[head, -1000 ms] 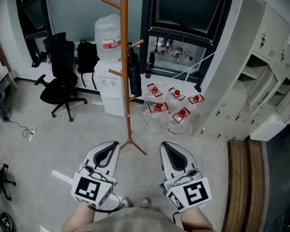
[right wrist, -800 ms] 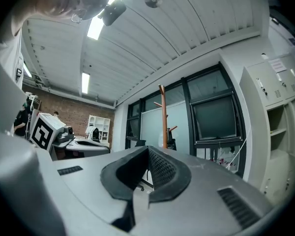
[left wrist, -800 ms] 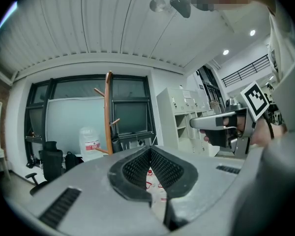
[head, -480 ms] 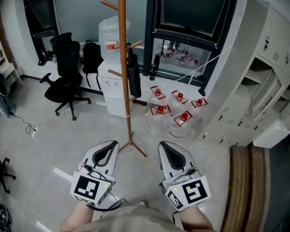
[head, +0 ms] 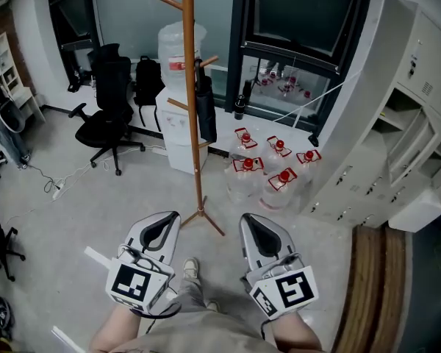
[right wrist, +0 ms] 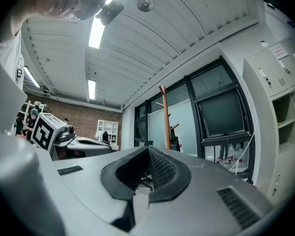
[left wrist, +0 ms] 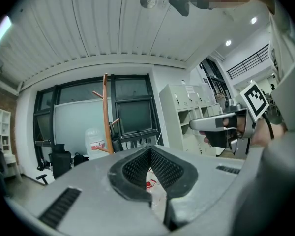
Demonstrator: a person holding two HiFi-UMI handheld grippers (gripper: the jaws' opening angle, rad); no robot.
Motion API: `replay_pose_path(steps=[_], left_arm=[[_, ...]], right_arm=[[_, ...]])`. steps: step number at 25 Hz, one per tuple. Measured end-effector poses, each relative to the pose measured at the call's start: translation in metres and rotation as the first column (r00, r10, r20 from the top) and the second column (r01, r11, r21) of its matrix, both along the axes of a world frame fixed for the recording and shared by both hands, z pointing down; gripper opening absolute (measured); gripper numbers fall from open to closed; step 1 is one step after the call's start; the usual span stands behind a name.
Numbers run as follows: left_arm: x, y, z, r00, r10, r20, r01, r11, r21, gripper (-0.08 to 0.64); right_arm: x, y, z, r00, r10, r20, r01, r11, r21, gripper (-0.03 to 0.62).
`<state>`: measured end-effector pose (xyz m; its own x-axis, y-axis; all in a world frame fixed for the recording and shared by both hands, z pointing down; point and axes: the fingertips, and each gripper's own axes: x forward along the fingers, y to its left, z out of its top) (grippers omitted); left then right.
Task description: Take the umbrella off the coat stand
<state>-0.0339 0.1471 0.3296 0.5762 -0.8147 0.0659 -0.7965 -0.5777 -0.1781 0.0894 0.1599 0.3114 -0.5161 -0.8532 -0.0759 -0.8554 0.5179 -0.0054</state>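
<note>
A tall wooden coat stand (head: 192, 101) rises from the floor ahead of me. A folded black umbrella (head: 204, 107) hangs upright from a peg on its right side. Both grippers are held low and side by side, well short of the stand's base. My left gripper (head: 164, 225) is shut and empty, and so is my right gripper (head: 251, 225). In the left gripper view the left gripper (left wrist: 150, 149) points toward the coat stand (left wrist: 105, 113), with the umbrella (left wrist: 113, 133) small beside it. The right gripper (right wrist: 148, 149) faces the coat stand (right wrist: 164, 117) and the umbrella (right wrist: 175, 142).
A water dispenser (head: 178, 65) stands just behind the stand. Several red-capped water jugs (head: 268, 173) sit on the floor to its right. An office chair (head: 106, 112) and a backpack (head: 148, 81) are at the left, grey lockers (head: 400, 123) at the right. My shoe (head: 191, 269) shows between the grippers.
The whole view has shifted as I step toward the stand, and a shoe has come into sight between the grippers. Both grippers stay shut and side by side.
</note>
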Motion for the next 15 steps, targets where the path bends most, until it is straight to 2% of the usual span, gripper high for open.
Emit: replay_pose_path(steps=[6, 15], left_arm=[[0.008, -0.003, 0.005, 1.0, -0.001, 0.0, 0.001, 1.0, -0.015, 0.008], [0.007, -0.033, 0.009, 0.999, 0.021, -0.034, -0.021, 1.0, 0.008, 0.008]], right_arm=[[0.001, -0.002, 0.003, 1.0, -0.013, -0.008, 0.013, 1.0, 0.005, 0.006], [-0.007, -0.035, 0.01, 0.999, -0.022, -0.035, 0.022, 1.0, -0.008, 0.006]])
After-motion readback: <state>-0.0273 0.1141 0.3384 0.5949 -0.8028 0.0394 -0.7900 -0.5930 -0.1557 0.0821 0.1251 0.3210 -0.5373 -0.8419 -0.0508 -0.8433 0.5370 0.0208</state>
